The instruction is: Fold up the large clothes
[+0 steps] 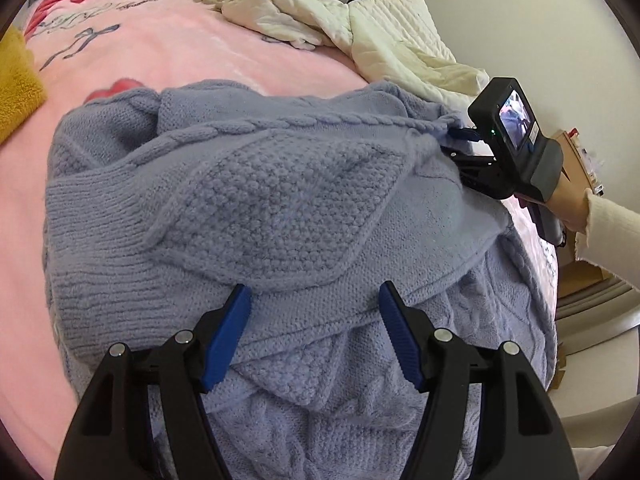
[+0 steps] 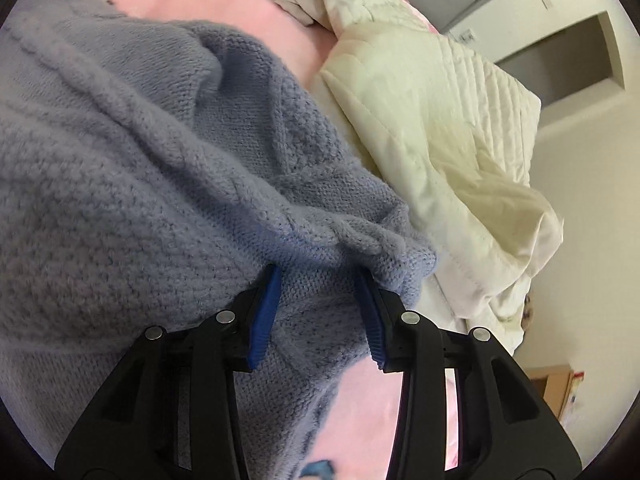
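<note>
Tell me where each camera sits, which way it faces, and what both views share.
Left wrist: on the left gripper, looking down along its open fingers at the sweater; the right gripper, a hand and sleeve show.
Right wrist: on the right gripper, looking down at a bunched sweater edge between its fingers.
Shared: sweater, pink blanket, cream quilt.

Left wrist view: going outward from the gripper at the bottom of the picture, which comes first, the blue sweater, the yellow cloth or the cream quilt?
From the left gripper:
1. Blue sweater, right under and between its open fingers.
2. Yellow cloth, at the left edge on the pink blanket.
3. Cream quilt, bunched at the bed's far right corner.
</note>
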`<state>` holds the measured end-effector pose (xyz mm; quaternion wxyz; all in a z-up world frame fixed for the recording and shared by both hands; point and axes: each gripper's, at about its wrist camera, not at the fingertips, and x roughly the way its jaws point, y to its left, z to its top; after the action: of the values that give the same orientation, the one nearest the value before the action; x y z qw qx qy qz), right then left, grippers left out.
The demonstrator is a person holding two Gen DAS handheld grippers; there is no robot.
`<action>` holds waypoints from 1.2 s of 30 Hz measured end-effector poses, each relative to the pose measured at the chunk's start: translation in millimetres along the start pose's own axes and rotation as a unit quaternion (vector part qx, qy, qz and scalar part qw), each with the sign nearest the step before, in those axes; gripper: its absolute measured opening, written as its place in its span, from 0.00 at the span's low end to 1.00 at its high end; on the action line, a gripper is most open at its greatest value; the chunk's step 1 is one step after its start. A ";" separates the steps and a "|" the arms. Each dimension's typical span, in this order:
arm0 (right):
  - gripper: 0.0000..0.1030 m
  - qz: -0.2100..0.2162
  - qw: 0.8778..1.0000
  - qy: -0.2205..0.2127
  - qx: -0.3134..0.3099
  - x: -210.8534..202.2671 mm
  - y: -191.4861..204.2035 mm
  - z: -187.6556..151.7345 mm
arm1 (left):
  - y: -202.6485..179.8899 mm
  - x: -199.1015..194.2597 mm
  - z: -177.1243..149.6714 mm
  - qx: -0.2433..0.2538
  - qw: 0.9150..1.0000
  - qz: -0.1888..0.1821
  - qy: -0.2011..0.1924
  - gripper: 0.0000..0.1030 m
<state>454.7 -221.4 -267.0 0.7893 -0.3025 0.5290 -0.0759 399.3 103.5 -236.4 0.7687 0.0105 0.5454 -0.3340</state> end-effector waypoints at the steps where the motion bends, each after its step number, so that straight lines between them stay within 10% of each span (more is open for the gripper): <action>1: 0.36 -0.003 1.000 0.001 0.001 -0.4 1.1 0.4 | 1.0 -0.3 0.4 -0.002 1.000 -0.002 0.001 0.64; 8: 0.40 0.019 0.999 -0.023 0.014 -14.8 -2.4 -0.1 | -6.0 1.3 7.8 0.008 1.000 -0.001 0.010 0.71; 12: 0.86 0.038 0.993 -0.098 0.054 -56.2 -12.8 -16.5 | -11.4 -11.1 9.3 0.000 1.000 -0.001 -0.011 0.89; 19: 0.86 0.070 0.983 -0.141 0.098 -123.6 -4.4 -87.4 | -20.1 -40.6 -30.7 0.011 0.999 0.039 -0.014 0.91; 26: 0.85 0.118 0.976 -0.067 0.173 -178.3 11.2 -200.1 | -42.7 -89.5 -138.5 0.047 0.995 0.087 0.004 0.91; 36: 0.75 0.158 0.971 -0.002 0.181 -215.4 55.2 -325.4 | -47.4 -121.9 -291.3 -0.068 0.991 0.107 0.036 0.91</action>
<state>64.6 -211.4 -211.5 0.8340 -0.0675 0.5458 -0.0437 110.0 238.7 -234.7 0.7786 0.0287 0.5899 -0.2121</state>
